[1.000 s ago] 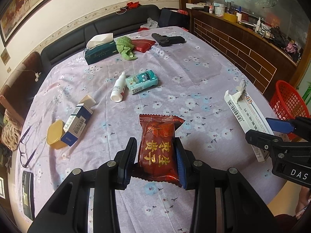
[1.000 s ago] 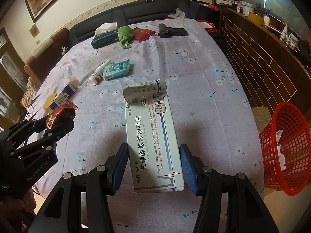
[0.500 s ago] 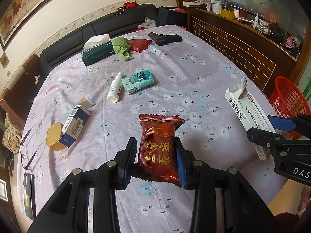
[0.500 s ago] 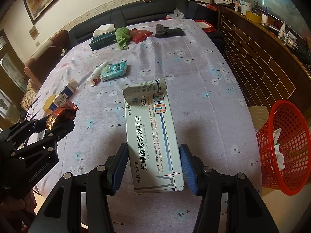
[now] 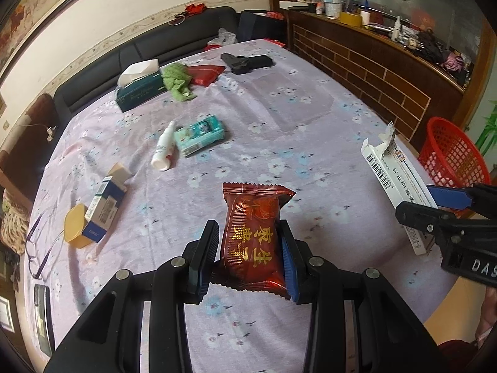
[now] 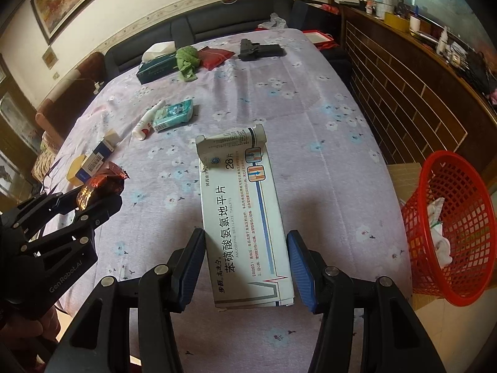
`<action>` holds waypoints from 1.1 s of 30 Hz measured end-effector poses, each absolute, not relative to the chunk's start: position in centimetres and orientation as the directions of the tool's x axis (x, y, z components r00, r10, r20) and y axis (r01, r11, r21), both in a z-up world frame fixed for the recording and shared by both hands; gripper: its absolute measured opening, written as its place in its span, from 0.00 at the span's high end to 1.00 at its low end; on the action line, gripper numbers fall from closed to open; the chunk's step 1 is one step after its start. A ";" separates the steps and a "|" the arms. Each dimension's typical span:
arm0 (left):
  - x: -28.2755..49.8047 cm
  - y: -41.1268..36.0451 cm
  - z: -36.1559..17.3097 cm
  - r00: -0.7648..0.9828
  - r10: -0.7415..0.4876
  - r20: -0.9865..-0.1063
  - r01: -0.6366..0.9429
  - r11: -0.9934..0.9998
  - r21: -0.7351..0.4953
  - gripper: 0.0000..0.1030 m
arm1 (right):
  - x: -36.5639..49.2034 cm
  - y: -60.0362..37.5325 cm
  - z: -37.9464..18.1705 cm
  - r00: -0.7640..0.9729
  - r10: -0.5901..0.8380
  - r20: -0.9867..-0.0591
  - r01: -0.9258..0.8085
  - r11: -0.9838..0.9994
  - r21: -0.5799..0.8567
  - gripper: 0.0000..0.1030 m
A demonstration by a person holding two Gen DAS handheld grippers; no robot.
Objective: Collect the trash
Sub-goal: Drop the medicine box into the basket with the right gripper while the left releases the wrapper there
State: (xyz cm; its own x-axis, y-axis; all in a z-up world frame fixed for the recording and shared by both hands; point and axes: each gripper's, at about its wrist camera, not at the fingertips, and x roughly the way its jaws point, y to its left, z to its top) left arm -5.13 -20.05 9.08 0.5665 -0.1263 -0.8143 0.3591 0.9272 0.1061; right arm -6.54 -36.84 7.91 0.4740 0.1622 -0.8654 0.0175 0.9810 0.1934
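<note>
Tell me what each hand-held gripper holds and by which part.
Left hand-held gripper: red snack packet, pinched across its lower side edges. Right hand-held gripper: white tablet box, clamped by its long sides near the closed end.

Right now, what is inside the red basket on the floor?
The red basket holds crumpled white trash, perhaps tissue or plastic, seen through the mesh and the open top. Its bottom and anything under that wad are hidden.

I've drawn both claws back: the red basket point(image 6: 450, 236) sits fuller at the frame's right edge, and the tissue box point(image 5: 141, 91) has slid lower from upper left.
</note>
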 end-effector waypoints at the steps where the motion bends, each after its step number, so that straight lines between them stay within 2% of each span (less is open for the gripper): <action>1: -5.2 -20.4 9.2 0.565 -0.135 -0.814 0.369 0.924 0.102 0.65 | -6.7 -37.5 7.9 0.474 0.163 -0.865 0.035 0.978 0.204 0.44; 16: -6.9 -32.2 10.7 0.500 -0.316 -0.806 0.607 0.792 0.066 0.65 | -11.4 -49.9 8.8 0.510 0.055 -0.858 0.322 0.913 0.250 0.44; 26: -8.0 -43.5 11.6 0.356 -0.458 -0.815 0.753 0.657 -0.040 0.65 | -15.6 -59.6 10.2 0.530 -0.041 -0.847 0.494 0.827 0.269 0.44; 33: -7.3 -49.0 11.5 0.347 -0.470 -0.812 0.773 0.634 -0.037 0.64 | -15.5 -64.0 10.9 0.541 -0.064 -0.838 0.533 0.797 0.283 0.44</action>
State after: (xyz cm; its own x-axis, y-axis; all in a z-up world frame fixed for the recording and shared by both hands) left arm -7.35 -48.96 11.54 0.3467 -0.4698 -0.8118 0.7727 0.6337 -0.0367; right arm -15.51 -64.01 10.86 0.5412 -0.0640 -0.8384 0.5329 0.7975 0.2831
